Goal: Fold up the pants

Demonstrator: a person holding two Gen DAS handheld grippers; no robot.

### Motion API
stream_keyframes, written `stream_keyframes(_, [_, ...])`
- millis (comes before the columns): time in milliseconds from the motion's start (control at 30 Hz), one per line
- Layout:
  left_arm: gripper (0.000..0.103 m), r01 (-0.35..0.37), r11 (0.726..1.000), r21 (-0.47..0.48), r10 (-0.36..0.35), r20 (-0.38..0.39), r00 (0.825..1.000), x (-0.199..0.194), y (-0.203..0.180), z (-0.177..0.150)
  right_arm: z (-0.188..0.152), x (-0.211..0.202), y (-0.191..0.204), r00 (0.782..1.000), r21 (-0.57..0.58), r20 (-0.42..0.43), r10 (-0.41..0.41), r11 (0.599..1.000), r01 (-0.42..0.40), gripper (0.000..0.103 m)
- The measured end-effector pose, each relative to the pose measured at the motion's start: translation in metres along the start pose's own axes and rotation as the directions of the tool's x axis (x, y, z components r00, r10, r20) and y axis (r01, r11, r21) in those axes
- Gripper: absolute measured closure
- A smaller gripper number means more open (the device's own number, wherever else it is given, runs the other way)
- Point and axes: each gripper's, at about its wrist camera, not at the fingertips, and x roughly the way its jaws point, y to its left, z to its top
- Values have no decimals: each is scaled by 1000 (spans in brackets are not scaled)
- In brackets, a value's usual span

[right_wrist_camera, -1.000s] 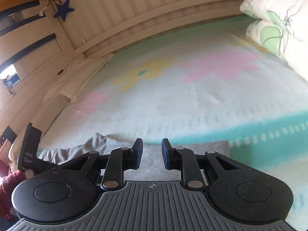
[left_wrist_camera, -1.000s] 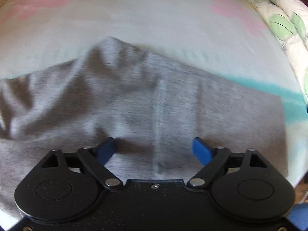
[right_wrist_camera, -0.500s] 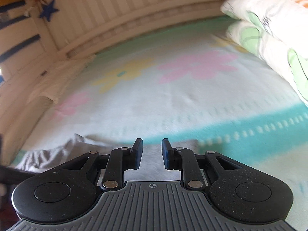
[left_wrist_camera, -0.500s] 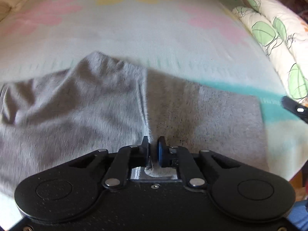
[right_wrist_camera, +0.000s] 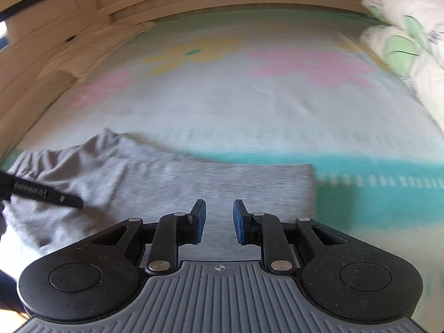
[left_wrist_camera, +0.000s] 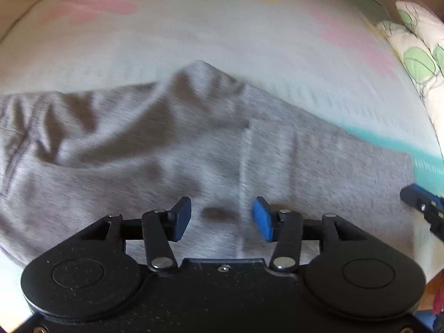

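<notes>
— Grey pants [left_wrist_camera: 194,144]: where?
— Lay rumpled on the flowered bed [right_wrist_camera: 249,116].
— Left claw [left_wrist_camera: 222,216]?
— Jaws just opened over a seam, gripping nothing.
— Right claw [right_wrist_camera: 219,219]?
— Narrowly parted above the flat leg, empty.

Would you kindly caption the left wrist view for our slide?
Open left hand-held gripper above grey pants on a flowered blanket.

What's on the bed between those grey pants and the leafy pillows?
Nothing but bare flowered blanket between the grey pants and the leafy pillows; the right wrist view shows that stretch best.
</notes>
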Motion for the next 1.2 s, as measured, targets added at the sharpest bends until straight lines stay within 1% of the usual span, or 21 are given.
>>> stream_keyframes(67, [47,-37,999,11,36,50,998,-11,8,0,3,3,16,1000,-29,1,31,999,-31,82])
stream_keyframes(167, [45,-101,995,5,100,118,988,-25,28,1,10,8,46,996,-89,3,87,992,-86,82])
stream_keyframes(267, [44,-148,986,-74,158,164,974,-42,65,1,13,17,79,992,-168,-10,129,977,-128,82])
stream_keyframes(367, [41,-187,966,-178,220,190,957,-59,111,-2,12,32,109,986,-225,-52,158,960,-165,82])
stream_keyframes(467, [38,-233,941,-245,283,195,939,-69,149,-10,5,50,132,985,-287,-105,140,944,-164,82])
stream_keyframes(500, [37,-245,932,-267,301,193,934,-71,161,-11,2,56,136,983,-305,-133,123,939,-159,82])
stream_keyframes(533, [35,-247,926,-286,307,187,933,-72,172,-14,-3,65,140,978,-320,-180,102,934,-156,82])
stream_keyframes(567, [34,-240,922,-303,303,180,936,-72,182,-17,-9,71,144,977,-342,-198,84,928,-150,82])
stream_keyframes(600, [33,-228,920,-317,293,175,940,-72,190,-20,-11,70,147,983,-369,-165,82,919,-139,82])
stream_keyframes(667, [31,-220,914,-341,289,167,943,-68,201,-26,-12,69,152,984,-405,-164,63,906,-125,82])
stream_keyframes(733, [22,-215,909,-358,283,148,948,-59,207,-30,-10,70,151,984,-391,-169,65,911,-127,82])
stream_keyframes(833, [21,-159,904,-396,220,114,969,-49,216,-35,-8,71,147,981,-357,-176,75,924,-135,82])
stream_keyframes(867, [20,-144,895,-422,206,105,973,-46,219,-35,-8,71,147,981,-353,-177,77,926,-136,82])
stream_keyframes(933, [16,-119,873,-473,183,91,979,-36,225,-34,-8,71,147,981,-351,-176,78,926,-137,82])
stream_keyframes(967, [13,-106,866,-488,172,91,981,-33,227,-32,-8,71,147,982,-353,-174,79,926,-137,82])
stream_keyframes(1000, [9,-95,862,-497,164,96,982,-30,229,-30,-9,71,147,982,-353,-173,79,925,-137,82])
stream_keyframes(1033, [6,-96,861,-500,166,98,981,-26,230,-27,-8,70,147,982,-352,-171,82,926,-138,82])
stream_keyframes(1100, [5,-106,864,-493,182,110,977,-20,229,-21,-9,69,147,982,-350,-169,87,926,-142,82])
stream_keyframes(1167, [6,-102,860,-499,194,135,972,-18,230,-17,-9,66,146,982,-350,-165,95,925,-148,82])
stream_keyframes(1200, [16,-89,855,-511,194,156,969,-17,231,-16,-9,64,146,981,-350,-166,100,924,-153,82])
